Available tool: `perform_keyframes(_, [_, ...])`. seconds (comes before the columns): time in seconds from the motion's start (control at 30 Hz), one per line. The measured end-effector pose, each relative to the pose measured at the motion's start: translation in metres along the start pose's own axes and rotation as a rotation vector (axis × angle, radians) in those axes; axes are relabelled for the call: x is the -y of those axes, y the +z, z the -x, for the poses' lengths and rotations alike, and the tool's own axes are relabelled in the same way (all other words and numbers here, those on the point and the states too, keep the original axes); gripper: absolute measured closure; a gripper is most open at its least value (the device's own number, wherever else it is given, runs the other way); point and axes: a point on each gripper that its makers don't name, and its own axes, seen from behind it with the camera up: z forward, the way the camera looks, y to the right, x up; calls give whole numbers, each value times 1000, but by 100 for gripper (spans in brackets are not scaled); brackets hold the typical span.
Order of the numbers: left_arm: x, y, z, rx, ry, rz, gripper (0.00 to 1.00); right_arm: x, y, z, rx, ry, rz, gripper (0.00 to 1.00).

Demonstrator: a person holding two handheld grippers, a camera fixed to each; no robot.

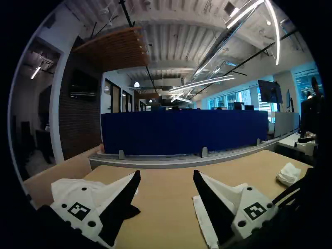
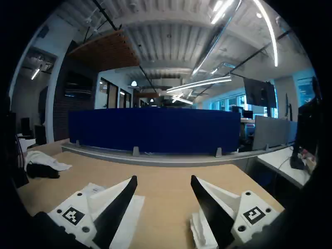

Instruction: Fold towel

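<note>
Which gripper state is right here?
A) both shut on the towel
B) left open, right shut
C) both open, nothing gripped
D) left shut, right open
C: the left gripper and the right gripper each have their fingers spread wide, with bare table showing between them.

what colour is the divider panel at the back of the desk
Dark blue. The divider panel shows best in the left gripper view.

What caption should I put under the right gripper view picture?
Open right tool hovers above a white towel on a wooden desk.
</note>
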Motion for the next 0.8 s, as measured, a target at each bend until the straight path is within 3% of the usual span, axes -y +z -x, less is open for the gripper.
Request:
perform_keyframes(0.27, [4,-2,-40,13,-30,-1,6,7,-5,-40,5,21,-7,0])
perform_keyframes(0.8, [8,-3,-57,15,-5,0,6,9,-5,-60,-2,23,-12,0])
